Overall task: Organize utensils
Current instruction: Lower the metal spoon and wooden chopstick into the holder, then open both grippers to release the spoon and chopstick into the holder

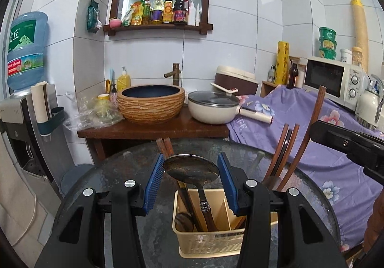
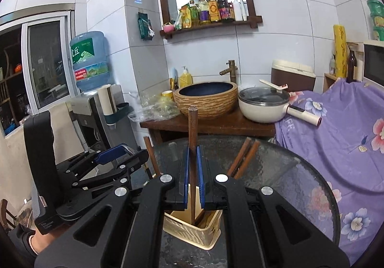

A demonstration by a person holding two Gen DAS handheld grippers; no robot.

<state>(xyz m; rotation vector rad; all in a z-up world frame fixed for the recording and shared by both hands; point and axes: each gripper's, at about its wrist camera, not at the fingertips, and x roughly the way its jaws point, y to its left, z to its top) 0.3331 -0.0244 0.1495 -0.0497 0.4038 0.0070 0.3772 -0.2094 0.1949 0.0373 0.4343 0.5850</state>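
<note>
A cream plastic holder [image 1: 204, 241] with little holes in its sides is sitting on the round glass surface [image 1: 312, 196]. A metal ladle [image 1: 192, 168] with a brown wooden handle is standing in it, its shiny round bowl pointing up. Dark wooden chopsticks [image 1: 285, 148] are leaning out of the holder's right side.

The left tool [image 1: 190, 181] is hanging wide open, its blue ribbed pads on either side of the ladle's bowl and not touching it.

The right tool [image 2: 192, 172] is squeezing one long brown chopstick [image 2: 192, 124] tight between its blue pads. The stick is standing straight up, and its bottom end is reaching down into the holder [image 2: 192, 229].
</note>
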